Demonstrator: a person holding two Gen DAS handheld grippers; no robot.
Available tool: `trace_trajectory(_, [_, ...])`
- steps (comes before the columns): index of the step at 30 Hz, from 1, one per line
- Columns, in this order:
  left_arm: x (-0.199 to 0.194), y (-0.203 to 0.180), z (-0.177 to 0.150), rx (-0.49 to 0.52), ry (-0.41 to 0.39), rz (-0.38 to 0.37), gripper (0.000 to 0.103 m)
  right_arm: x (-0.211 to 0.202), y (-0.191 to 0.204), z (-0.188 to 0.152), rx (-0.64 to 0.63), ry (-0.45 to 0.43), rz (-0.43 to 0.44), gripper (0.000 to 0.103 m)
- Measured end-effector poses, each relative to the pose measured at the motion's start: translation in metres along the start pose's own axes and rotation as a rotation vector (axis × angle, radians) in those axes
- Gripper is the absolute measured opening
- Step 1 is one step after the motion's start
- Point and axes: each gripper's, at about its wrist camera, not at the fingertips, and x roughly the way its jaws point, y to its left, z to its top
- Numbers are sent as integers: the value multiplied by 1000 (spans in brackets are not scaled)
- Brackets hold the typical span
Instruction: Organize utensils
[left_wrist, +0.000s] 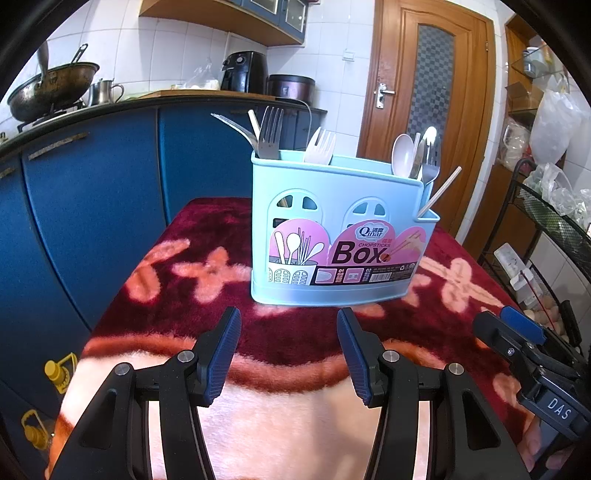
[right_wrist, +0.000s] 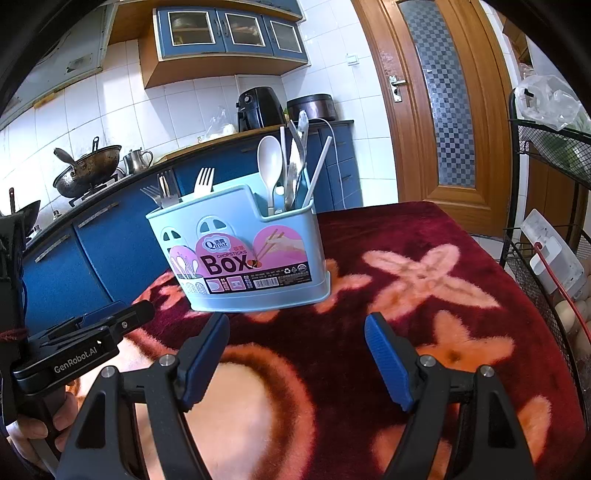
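Kitchen surroundings were noted: blue cabinets along the left, white wall tiles, a wooden door behind, and a wire rack at the right edge of the table. A wok and a kettle stood on the counter, with a black air fryer further along. The table was covered in a dark red plush cloth with pink flowers. The box, pale blue with a pink label, stood upright on the cloth toward the far edge, nearer the far left corner in the right wrist view. Its left compartment held metal forks and a white plastic fork; its right compartment held a white spoon, a metal spoon and a pale stick, all standing handle-down or leaning. The left gripper hovered just short of the box, jaws moderately wide, nothing between them. The right gripper was held beside it over the near part of the cloth, jaws wide and empty. Neither gripper touched the box. A hand was visible on the left gripper's handle.
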Motion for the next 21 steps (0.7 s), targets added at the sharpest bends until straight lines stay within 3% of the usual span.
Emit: trace_trajectory(21, [0,1,0,-2,3,0,56,0,0,0,1,1,-1,78])
